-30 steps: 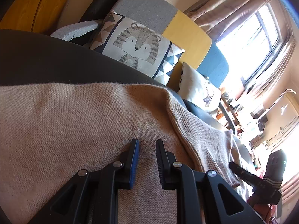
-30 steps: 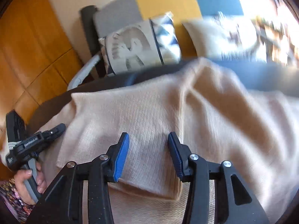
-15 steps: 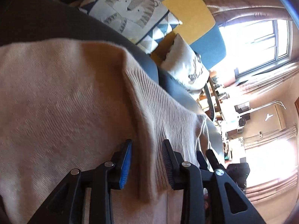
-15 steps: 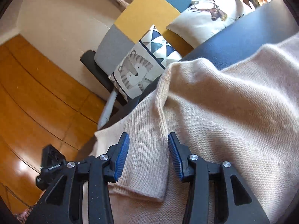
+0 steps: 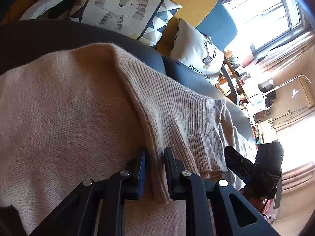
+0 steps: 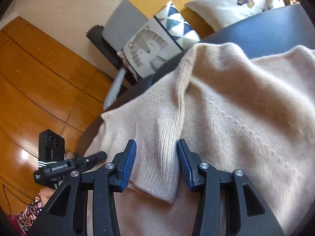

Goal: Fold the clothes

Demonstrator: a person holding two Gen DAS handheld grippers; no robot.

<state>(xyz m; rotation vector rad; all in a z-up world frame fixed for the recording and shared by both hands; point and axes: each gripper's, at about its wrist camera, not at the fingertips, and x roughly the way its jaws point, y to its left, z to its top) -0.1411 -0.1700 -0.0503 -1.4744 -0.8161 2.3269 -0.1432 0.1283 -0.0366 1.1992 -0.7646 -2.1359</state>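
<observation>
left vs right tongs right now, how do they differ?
Gap: the left tongs are nearly shut, pinching a ridge of the beige sweater; the right tongs stand wide open.
Contact: the left tongs have knit squeezed between the pads; the right tongs merely straddle the sweater's ribbed cuff, which lies flat and loose between them.
Shared: both have black frames with blue pads and sit low over the same sweater.

Cushions (image 5: 126, 5) crowd beyond sweater (image 5: 69, 108); floor (image 6: 39, 82) seemingly open.
</observation>
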